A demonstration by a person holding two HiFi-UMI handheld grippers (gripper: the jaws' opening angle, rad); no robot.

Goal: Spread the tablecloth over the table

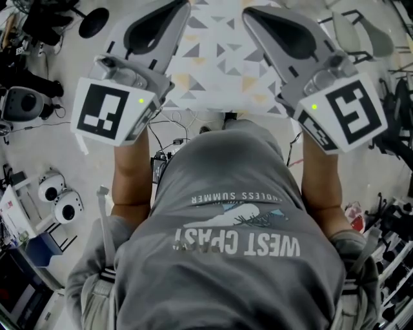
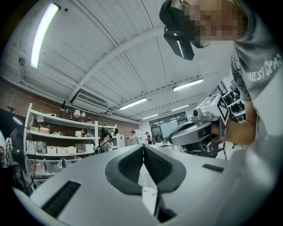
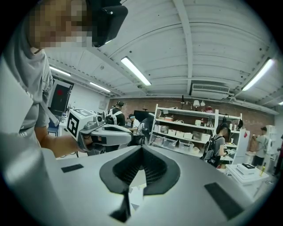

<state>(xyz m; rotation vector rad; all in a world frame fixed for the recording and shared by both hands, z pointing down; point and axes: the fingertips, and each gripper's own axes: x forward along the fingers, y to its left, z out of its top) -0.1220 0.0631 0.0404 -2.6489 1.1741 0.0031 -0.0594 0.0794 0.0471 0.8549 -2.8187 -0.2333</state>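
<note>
A white tablecloth printed with grey and orange triangles hangs stretched between my two grippers in the head view. My left gripper is shut on its left edge, and my right gripper is shut on its right edge. In the left gripper view the jaws meet, with a strip of the cloth pinched below them. The right gripper view shows the same: its jaws are together over a fold of cloth. Both grippers are held high, pointing roughly level. The table itself is hidden.
Round white camera units and black gear lie on the floor at left, and cables run below the cloth. A chair stands at top right. Shelves with boxes and several people are in the background.
</note>
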